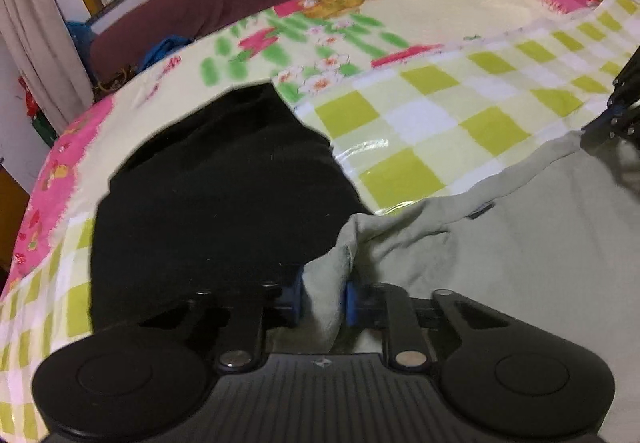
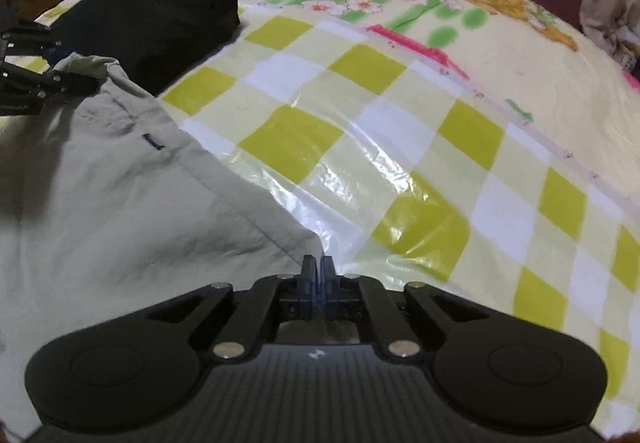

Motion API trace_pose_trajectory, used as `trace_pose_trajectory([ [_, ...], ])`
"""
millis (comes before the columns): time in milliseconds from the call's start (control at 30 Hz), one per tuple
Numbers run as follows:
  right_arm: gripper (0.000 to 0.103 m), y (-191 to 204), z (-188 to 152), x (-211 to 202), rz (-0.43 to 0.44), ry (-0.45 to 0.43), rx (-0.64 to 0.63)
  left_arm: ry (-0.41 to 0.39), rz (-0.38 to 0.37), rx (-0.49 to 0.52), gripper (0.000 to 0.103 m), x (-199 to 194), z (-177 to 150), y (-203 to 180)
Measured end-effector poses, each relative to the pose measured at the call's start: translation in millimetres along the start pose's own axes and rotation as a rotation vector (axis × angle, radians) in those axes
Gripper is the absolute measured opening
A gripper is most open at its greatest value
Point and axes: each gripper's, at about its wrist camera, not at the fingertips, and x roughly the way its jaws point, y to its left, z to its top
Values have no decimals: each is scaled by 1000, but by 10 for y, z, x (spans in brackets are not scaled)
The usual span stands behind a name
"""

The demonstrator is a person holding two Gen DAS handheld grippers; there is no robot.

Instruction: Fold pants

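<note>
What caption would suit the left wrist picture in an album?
Left gripper pinching a bunched fold of pale pants beside a black garment on a checkered sheet.

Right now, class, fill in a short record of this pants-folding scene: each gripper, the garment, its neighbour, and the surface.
left gripper: shut on a bunched edge of the grey pants
right gripper: shut on the pants' corner
black garment: lying beside the pants, touching them
surface: green checked plastic sheet over a floral blanket

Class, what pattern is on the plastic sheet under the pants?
Green-and-white checks on the sheet, clearest in the right wrist view.
</note>
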Motion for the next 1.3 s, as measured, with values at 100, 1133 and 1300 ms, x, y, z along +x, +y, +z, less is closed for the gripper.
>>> trace_pose_trajectory([
  [100, 2, 136, -33, -554, 15, -99, 11, -84, -3, -15, 33, -492, -61, -11],
  [1133, 2, 2467, -1752, -1459, 122, 13, -71, -138, 158, -172, 40, -2120, -2556, -331],
  [1300, 5, 2516, -1847, -1245, 110, 75, -75, -86, 238, -75, 49, -2042, -2784, -492],
])
